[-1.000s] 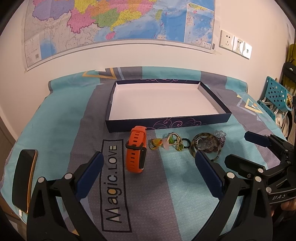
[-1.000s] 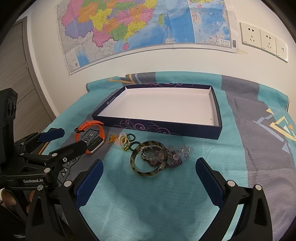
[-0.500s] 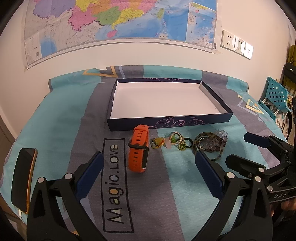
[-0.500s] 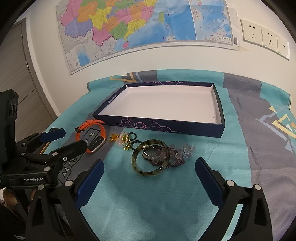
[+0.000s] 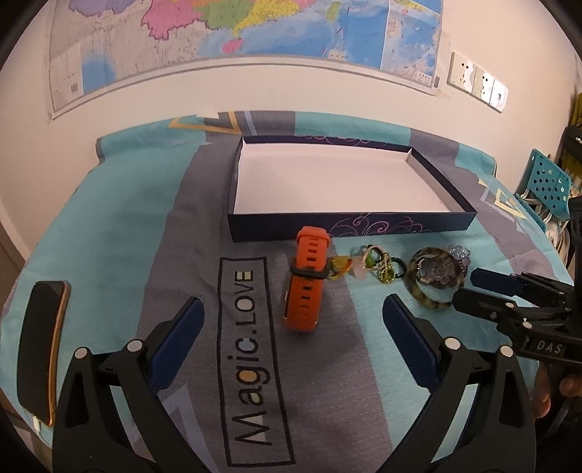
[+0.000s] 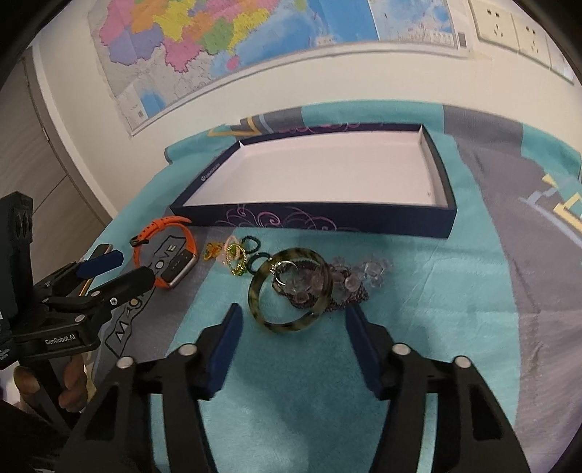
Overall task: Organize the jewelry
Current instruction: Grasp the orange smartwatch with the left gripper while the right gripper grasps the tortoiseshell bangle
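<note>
An empty dark blue box (image 5: 349,227) with a white floor lies on the cloth; it also shows in the right wrist view (image 6: 327,218). In front of it lie an orange watch (image 5: 307,280), small rings and charms (image 5: 374,263), and a tortoiseshell bangle (image 6: 289,287) over crystal beads (image 6: 360,274). My left gripper (image 5: 293,331) is open and empty, just short of the watch. My right gripper (image 6: 293,334) is open and empty, its fingers straddling the bangle's near edge. The watch (image 6: 165,253) and the left gripper (image 6: 109,269) show in the right wrist view too.
A phone (image 5: 43,349) lies at the cloth's left edge. A teal and grey cloth (image 5: 116,233) covers the table. A wall with a map (image 5: 236,25) stands behind. A blue perforated basket (image 5: 549,182) is at the far right.
Both grippers have moved forward toward the jewelry. The right gripper's jaws have narrowed and now reach the bangle. The left gripper is closer to the watch.
</note>
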{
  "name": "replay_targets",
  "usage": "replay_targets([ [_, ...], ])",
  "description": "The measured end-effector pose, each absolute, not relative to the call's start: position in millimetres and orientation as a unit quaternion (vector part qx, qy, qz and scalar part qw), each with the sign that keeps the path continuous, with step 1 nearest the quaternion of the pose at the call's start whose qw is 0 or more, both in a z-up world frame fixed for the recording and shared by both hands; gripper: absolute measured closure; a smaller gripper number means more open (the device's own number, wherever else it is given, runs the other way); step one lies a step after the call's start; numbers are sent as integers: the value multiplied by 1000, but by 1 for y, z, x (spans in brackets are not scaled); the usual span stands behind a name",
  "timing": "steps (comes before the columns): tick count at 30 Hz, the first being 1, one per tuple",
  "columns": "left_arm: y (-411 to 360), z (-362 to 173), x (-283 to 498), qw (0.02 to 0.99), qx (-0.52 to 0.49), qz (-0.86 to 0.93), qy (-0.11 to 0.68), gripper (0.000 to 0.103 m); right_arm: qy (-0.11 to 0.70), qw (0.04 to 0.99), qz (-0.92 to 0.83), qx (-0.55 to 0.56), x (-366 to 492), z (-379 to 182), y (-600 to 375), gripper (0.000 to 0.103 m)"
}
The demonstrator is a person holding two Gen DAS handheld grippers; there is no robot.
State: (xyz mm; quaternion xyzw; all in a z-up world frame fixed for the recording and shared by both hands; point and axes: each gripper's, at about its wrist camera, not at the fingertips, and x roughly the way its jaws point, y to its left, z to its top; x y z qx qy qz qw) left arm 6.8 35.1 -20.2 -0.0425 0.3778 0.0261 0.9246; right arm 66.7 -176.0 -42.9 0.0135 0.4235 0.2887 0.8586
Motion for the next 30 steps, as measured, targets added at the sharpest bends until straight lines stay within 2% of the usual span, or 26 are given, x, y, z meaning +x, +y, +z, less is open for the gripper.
replay_targets([
  [3,38,-26,11,921,-47,21,387,17,435,854,286,24,72,-48,-177,58],
  [7,42,-33,16,915,-51,11,400,34,440,853,279,36,77,-52,-181,68],
  [9,44,-36,18,913,-53,6,405,41,442,853,277,37,79,-52,-182,76],
  [11,45,-38,22,910,-56,-3,412,54,444,852,275,39,81,-53,-184,82],
  [12,45,-39,23,909,-56,-4,414,57,445,851,276,38,82,-53,-184,88],
  [14,46,-41,25,906,-58,-12,419,70,446,850,276,37,83,-53,-185,91],
  [17,48,-42,26,906,-60,-20,419,78,450,848,277,34,84,-53,-185,91],
  [21,53,-42,29,905,-62,-22,420,79,452,848,277,22,85,-53,-181,89],
  [27,66,-41,30,903,-79,-33,421,80,448,849,279,23,86,-48,-185,96],
  [30,70,-37,32,904,-80,-42,417,85,444,849,284,31,86,-42,-189,96],
])
